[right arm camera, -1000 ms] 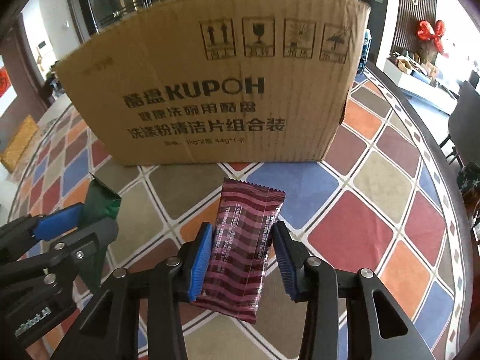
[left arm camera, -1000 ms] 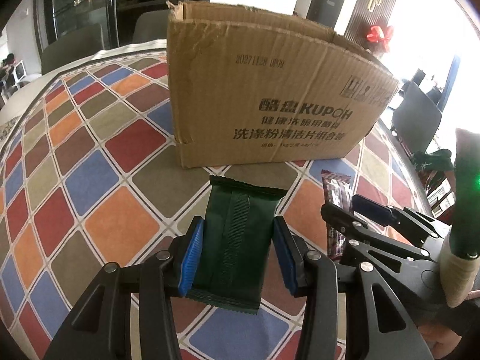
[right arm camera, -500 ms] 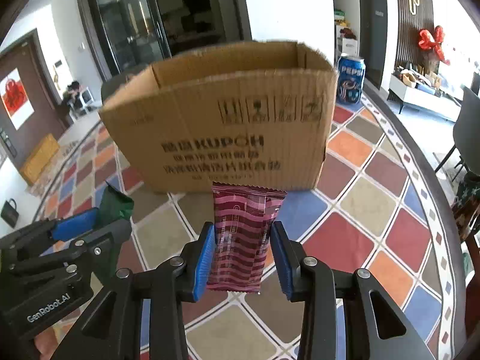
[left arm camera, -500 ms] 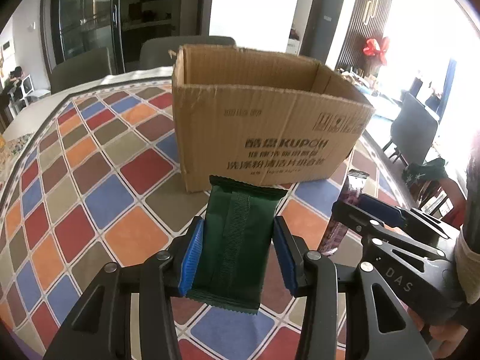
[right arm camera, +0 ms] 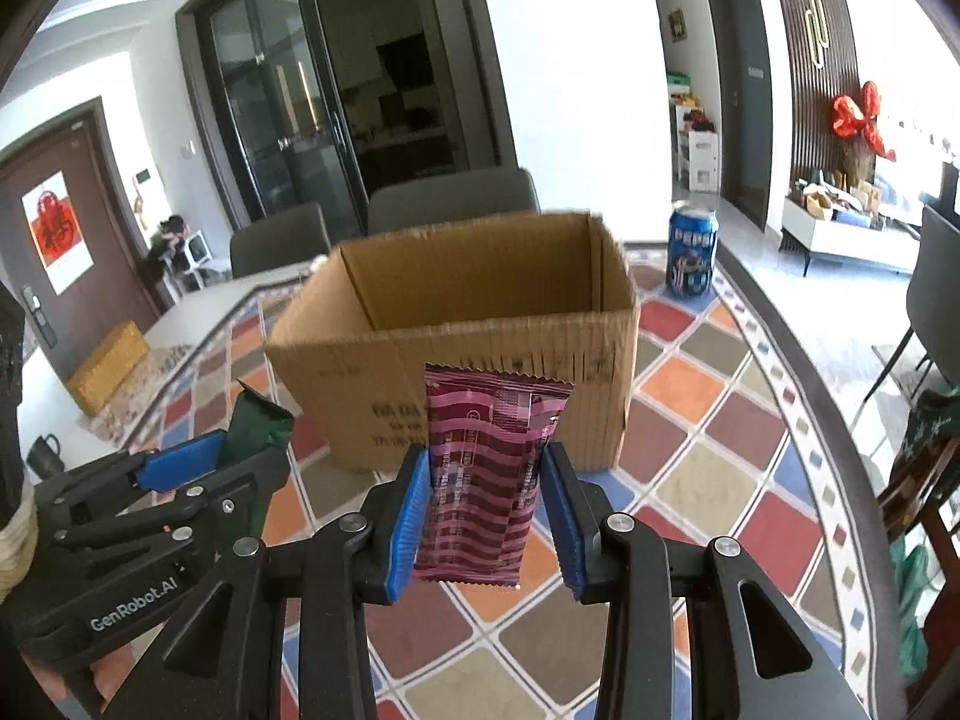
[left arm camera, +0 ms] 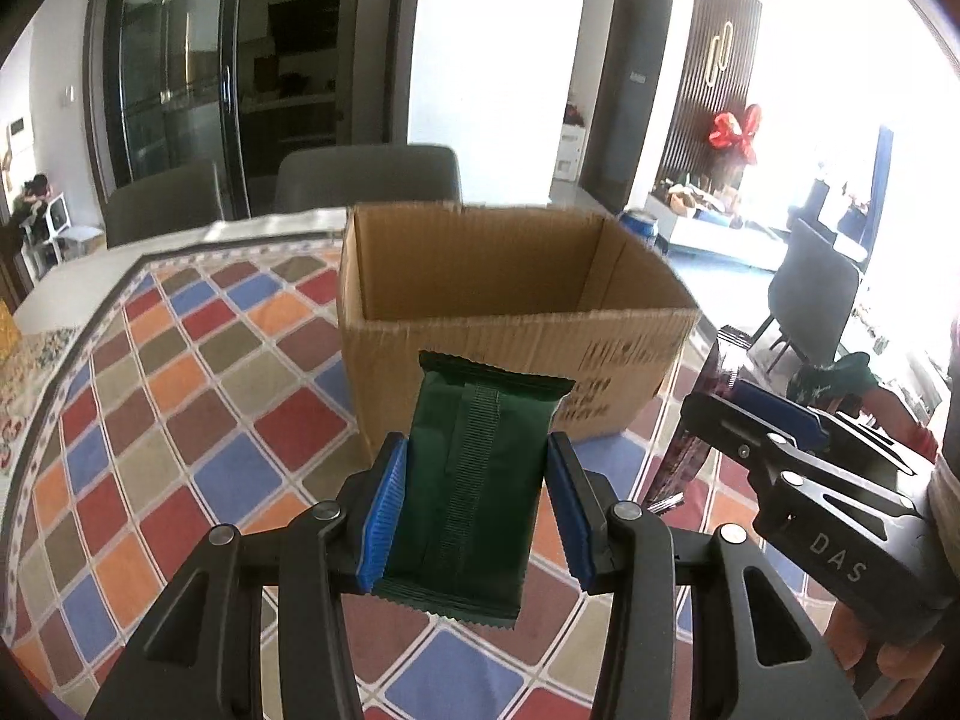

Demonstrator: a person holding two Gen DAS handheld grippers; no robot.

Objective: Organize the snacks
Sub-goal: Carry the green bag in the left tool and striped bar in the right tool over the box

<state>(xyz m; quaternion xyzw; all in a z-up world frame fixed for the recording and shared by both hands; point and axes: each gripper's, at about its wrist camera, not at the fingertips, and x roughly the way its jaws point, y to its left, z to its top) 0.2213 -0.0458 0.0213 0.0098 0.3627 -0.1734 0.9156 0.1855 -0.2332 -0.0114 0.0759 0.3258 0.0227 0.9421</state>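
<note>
My left gripper [left arm camera: 477, 507] is shut on a dark green snack packet [left arm camera: 474, 480] and holds it above the table, in front of an open cardboard box [left arm camera: 510, 324]. My right gripper [right arm camera: 489, 516] is shut on a maroon striped snack packet [right arm camera: 486, 474], also raised in front of the box [right arm camera: 456, 330]. The two grippers are side by side: the right one shows in the left wrist view [left arm camera: 774, 426], the left one in the right wrist view [right arm camera: 180, 462]. The box's inside walls show; its floor is hidden.
The box stands on a table with a colourful diamond-pattern cloth [left arm camera: 180, 396]. A blue Pepsi can [right arm camera: 692, 252] stands behind the box to the right. Grey chairs [right arm camera: 450, 204] stand at the far edge and a dark chair [left arm camera: 816, 300] at the right.
Both grippers have risen with their packets, from table level to above the box rim, so the box's open top now shows.
</note>
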